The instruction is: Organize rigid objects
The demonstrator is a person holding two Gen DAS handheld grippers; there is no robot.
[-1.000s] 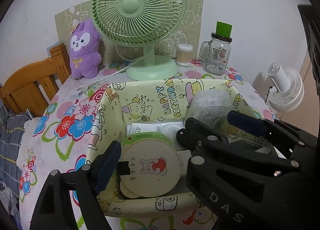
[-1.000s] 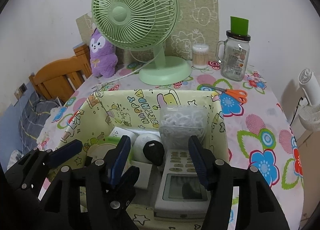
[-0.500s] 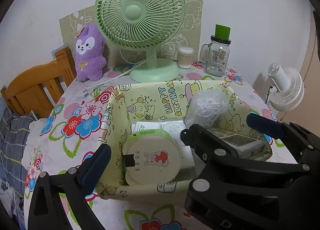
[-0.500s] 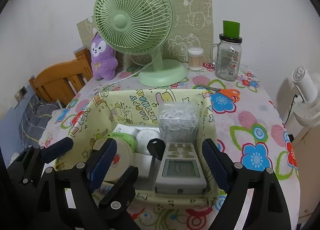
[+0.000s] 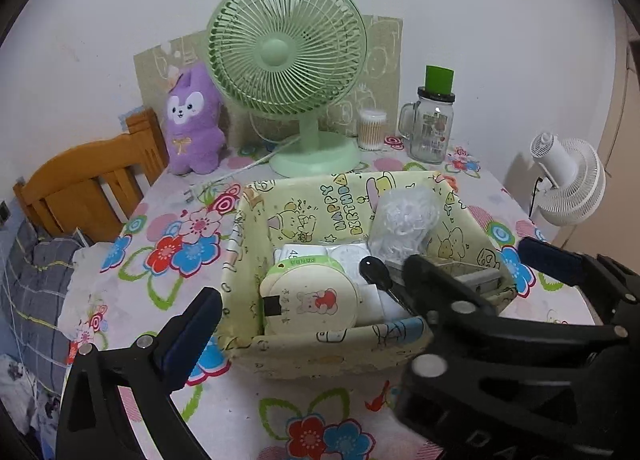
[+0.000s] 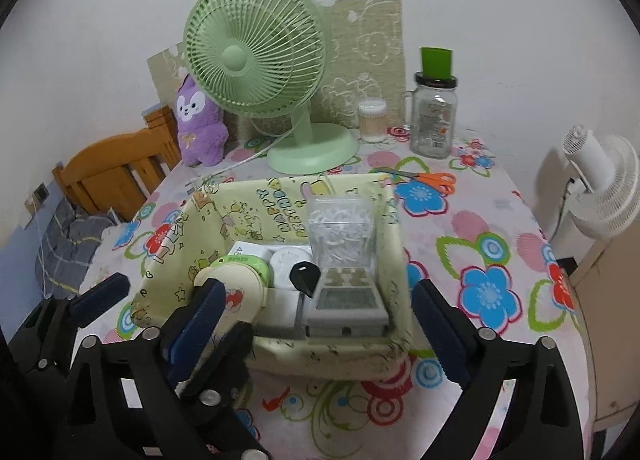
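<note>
A yellow cartoon-print fabric basket (image 5: 320, 344) (image 6: 168, 260) stands on the flowered tablecloth. Inside lie a round cream box with a bear picture (image 5: 312, 300) (image 6: 244, 288), a grey remote with a screen (image 6: 346, 300), a black key fob (image 6: 304, 276), white boxes and a clear box of white clips (image 6: 340, 228). My left gripper (image 5: 368, 270) hovers in front of the basket, open and empty. My right gripper (image 6: 320, 286) hangs beside it with its jaws opening, nothing between the pads. In the left wrist view its black body hides part of the remote.
Behind the basket stand a green desk fan (image 5: 288, 72), a purple plush (image 5: 192, 124), a cotton swab tub (image 5: 372, 130) and a glass jar with a green lid (image 5: 434, 124). Orange-handled scissors (image 6: 432, 180) lie back right. A wooden chair (image 5: 88, 180) is left, a white fan (image 5: 572, 180) right.
Both grippers opened wide and drew back and up from the basket. The left let go of the round box, the right of the remote; both objects stay in the basket.
</note>
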